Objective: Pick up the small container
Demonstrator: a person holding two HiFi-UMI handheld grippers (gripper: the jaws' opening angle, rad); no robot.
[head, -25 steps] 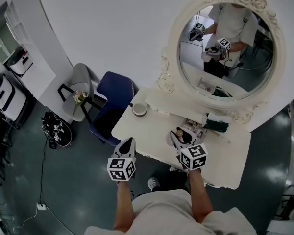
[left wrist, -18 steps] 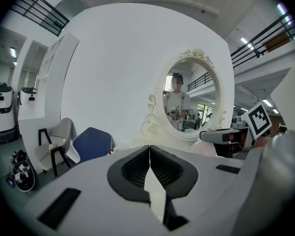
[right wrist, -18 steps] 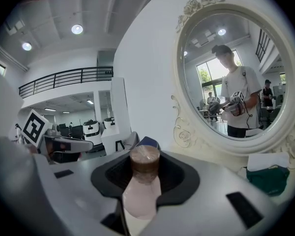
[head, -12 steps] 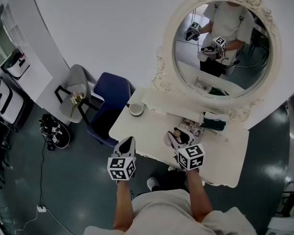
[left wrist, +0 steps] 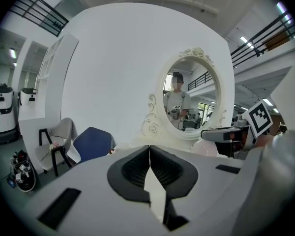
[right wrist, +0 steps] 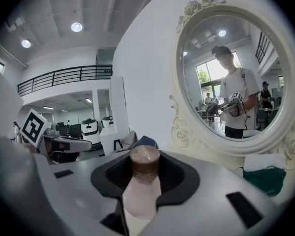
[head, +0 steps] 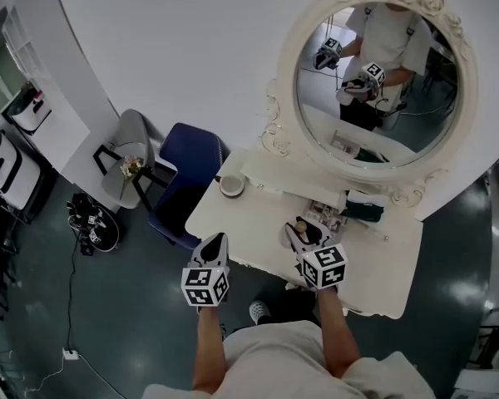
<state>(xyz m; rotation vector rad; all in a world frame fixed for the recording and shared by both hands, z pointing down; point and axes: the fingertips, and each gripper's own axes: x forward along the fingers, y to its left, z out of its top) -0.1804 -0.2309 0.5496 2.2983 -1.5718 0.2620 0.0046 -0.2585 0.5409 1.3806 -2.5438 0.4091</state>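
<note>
The small container (right wrist: 143, 181) is a pale pink bottle with a brown cap. My right gripper (right wrist: 144, 175) is shut on it, with the cap sticking out past the pads. In the head view the right gripper (head: 303, 238) hovers over the front of the white dressing table (head: 382, 264), and the container (head: 303, 226) shows dark at its tip. My left gripper (head: 215, 246) hangs at the table's front edge, left of the right one. Its pads (left wrist: 149, 167) meet with nothing between them. From the left gripper view the pink container (left wrist: 207, 147) sits under the right gripper's jaws.
A large oval mirror (head: 374, 81) in an ornate white frame stands at the back of the table. A small bowl (head: 231, 185) sits at the table's left end, a dark green item (head: 366, 212) near the mirror's base. A blue chair (head: 187, 181) and a side table (head: 129, 166) stand to the left.
The head camera has shifted slightly, so the table and mirror sit a little further left. Both grippers hold their places, the right one still shut on the container.
</note>
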